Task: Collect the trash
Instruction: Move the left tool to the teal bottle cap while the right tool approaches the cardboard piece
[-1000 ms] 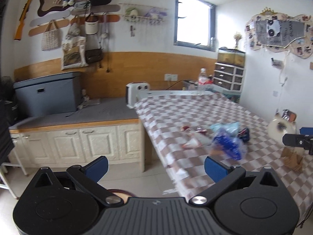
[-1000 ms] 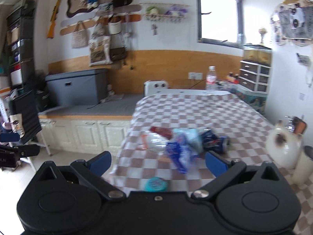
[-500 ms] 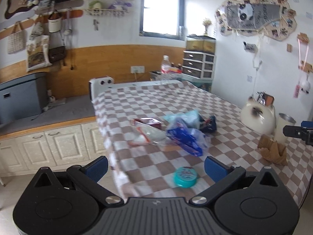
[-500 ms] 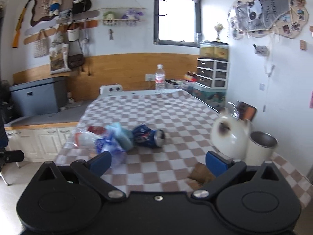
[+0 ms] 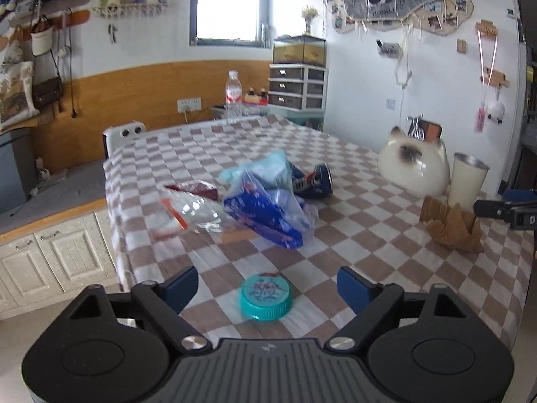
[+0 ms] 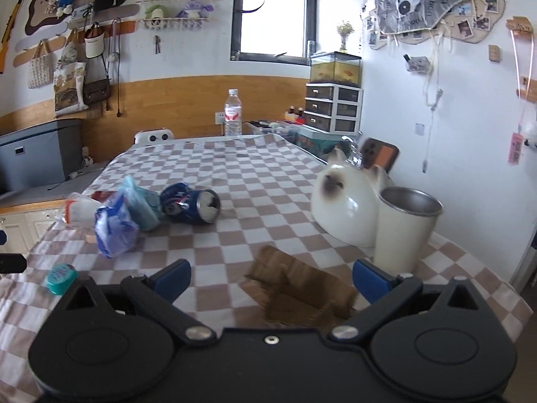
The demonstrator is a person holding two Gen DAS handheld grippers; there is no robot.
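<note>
Trash lies on the checkered table: a teal lid, a blue plastic bag, a clear crushed bottle, a light-blue wrapper, a dented blue can and a brown crumpled paper. My left gripper is open and empty, with the lid between its fingertips' line, just above the table's near edge. My right gripper is open and empty, over the brown paper. The can, bag and lid show at its left.
A white cat-shaped container and a steel-rimmed cup stand at the table's right side. A water bottle stands at the far end. White cabinets are left of the table.
Both views have swung right and closer to the table. The teal lid now sits between the left fingertips; the brown paper now lies under the right gripper.
</note>
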